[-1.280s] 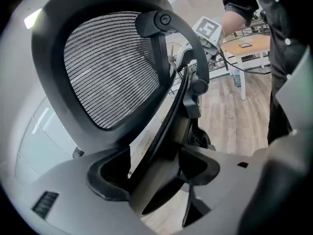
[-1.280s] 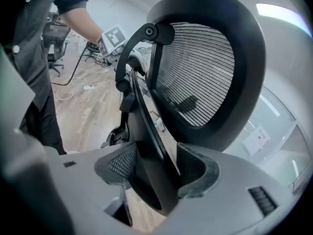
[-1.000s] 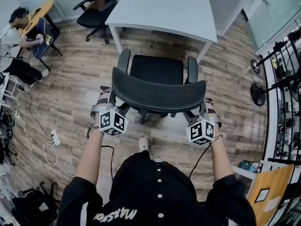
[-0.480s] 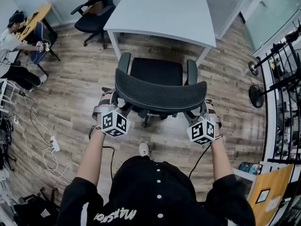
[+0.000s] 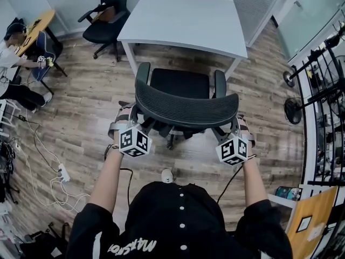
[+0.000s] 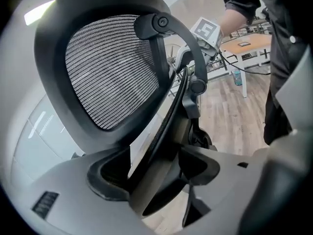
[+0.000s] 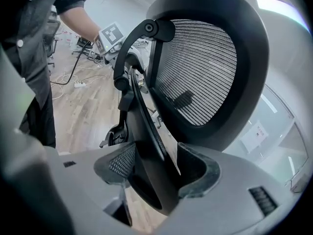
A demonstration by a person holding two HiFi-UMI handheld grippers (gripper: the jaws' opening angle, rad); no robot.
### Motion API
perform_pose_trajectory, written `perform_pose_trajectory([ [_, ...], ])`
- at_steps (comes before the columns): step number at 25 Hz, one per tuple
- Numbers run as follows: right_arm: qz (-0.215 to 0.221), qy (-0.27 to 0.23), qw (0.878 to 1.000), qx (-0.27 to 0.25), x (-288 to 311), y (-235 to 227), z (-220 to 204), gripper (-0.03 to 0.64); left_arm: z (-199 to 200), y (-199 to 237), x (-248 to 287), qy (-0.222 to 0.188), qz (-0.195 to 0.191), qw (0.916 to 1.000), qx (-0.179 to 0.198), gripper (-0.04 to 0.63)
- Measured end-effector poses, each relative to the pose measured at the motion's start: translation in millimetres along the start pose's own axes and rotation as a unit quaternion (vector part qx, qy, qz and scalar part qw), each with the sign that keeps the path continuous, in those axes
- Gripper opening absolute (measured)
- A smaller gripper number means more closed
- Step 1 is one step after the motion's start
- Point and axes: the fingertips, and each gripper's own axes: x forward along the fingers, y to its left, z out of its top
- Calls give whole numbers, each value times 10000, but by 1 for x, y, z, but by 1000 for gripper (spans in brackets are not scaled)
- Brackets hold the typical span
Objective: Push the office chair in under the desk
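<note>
The left gripper [image 6: 154,173] has its fingers [image 6: 105,177] clamped on the left edge of the chair [image 5: 186,109] backrest; the right gripper [image 7: 156,173] clamps the right edge. Beyond the fingers, the seat front meets the white worktop [image 5: 188,15].

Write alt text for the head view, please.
From above: a person clamps the left hand-held gripper and right hand-held gripper on a black office chair's mesh backrest, seat facing a white desk ahead. Another black chair stands beyond the desk.
</note>
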Motion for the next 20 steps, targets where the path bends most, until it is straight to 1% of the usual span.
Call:
perform_pose_trajectory([
  [8,-71,68,9999,19,16,-9,8,279,-8,19,12,-79,-29,9999,66,321],
  [14,-148,61,9999,-24,23,-14,9,277,-10,26,19,-88,-36,9999,82,321],
  [20,-130,100,9999,-37,33,-19,9,276,-12,32,26,-160,3,9998,119,321],
])
